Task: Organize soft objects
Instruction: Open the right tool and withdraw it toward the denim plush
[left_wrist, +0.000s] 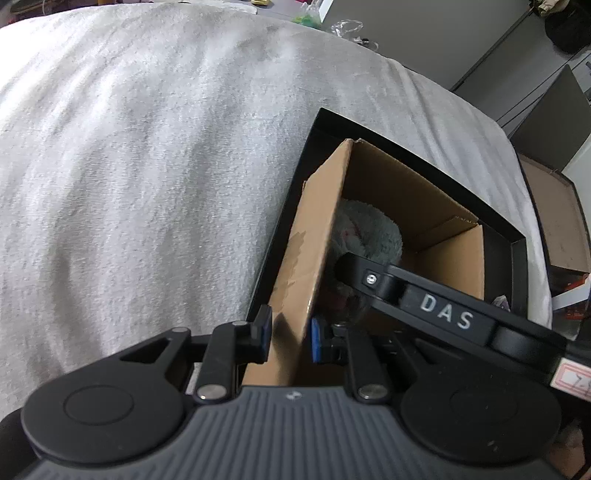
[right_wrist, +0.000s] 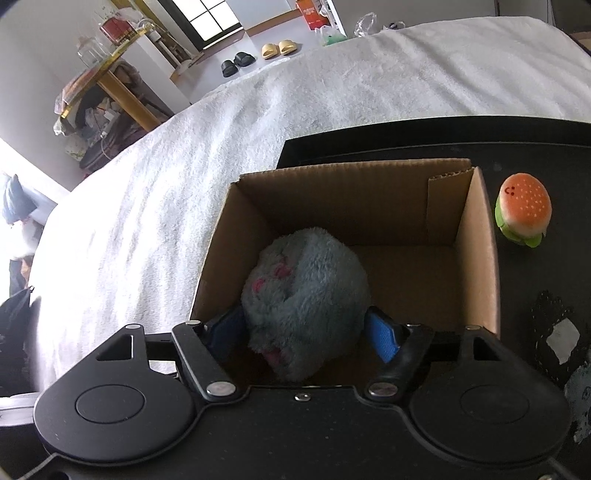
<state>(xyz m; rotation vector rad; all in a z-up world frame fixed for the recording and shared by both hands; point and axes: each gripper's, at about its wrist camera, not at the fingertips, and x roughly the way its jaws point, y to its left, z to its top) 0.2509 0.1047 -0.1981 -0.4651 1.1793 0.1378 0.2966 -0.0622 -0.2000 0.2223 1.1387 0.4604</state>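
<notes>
Nearest in the left wrist view, the left gripper stands almost closed, its two blue-padded fingers pinching the near wall of an open cardboard box: one pad lies outside the wall, the other inside it. Just beyond the inner finger, the black frame of the right gripper, lettered "DAS", crosses the box mouth from the right. Past that frame, deep in the box, a grey-green plush toy shows in part. The box stands on a black tray, whose rim runs beyond and to the right of the fingers; the tray rests on a white fleecy blanket that fills the field to the left and beyond. In the right wrist view, the right gripper is held partly open over the cardboard box, and the plush toy, fluffy with pink markings, sits between its fingers. The right pad appears to stand just clear of the fur; whether the left pad touches cannot be told. The toy lies on the box floor toward the near left corner. To the right of the fingers, outside the box wall, a small hamburger plush stands on the black tray. Beyond the tray the white blanket extends to the room behind.
</notes>
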